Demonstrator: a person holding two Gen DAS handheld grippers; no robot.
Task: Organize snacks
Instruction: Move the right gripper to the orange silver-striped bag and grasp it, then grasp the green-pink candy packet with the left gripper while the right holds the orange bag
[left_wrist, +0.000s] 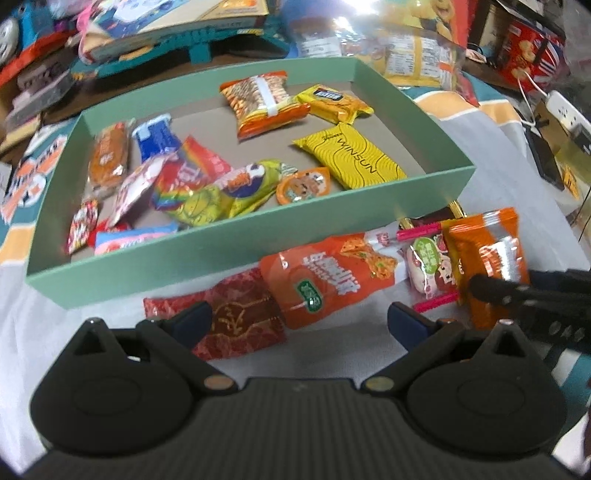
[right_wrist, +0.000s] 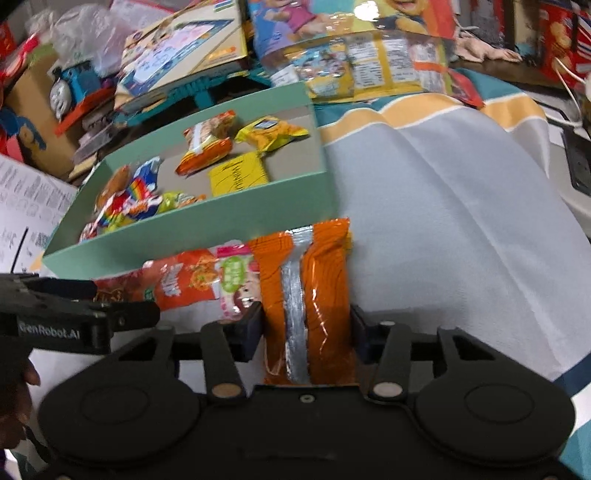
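Observation:
A green box (left_wrist: 236, 236) (right_wrist: 207, 221) holds several snack packets, among them a yellow WINSUN packet (left_wrist: 351, 155). In front of it on the cloth lie a dark red packet (left_wrist: 236, 317), an orange noodle-snack packet (left_wrist: 328, 277) (right_wrist: 184, 280), a pink-edged packet (left_wrist: 428, 269) (right_wrist: 236, 284) and an orange packet with a silver seam (left_wrist: 487, 258) (right_wrist: 306, 295). My left gripper (left_wrist: 299, 325) is open and empty above the dark red and orange noodle-snack packets. My right gripper (right_wrist: 306, 325) has its jaws on both sides of the orange silver-seam packet, touching it.
Toy boxes (right_wrist: 184, 55), a toy train (right_wrist: 70, 88) and big snack bags (left_wrist: 417, 55) crowd the area behind the box. A power strip (left_wrist: 565, 110) and cables lie at the far right. Grey cloth (right_wrist: 461, 206) spreads to the right of the box.

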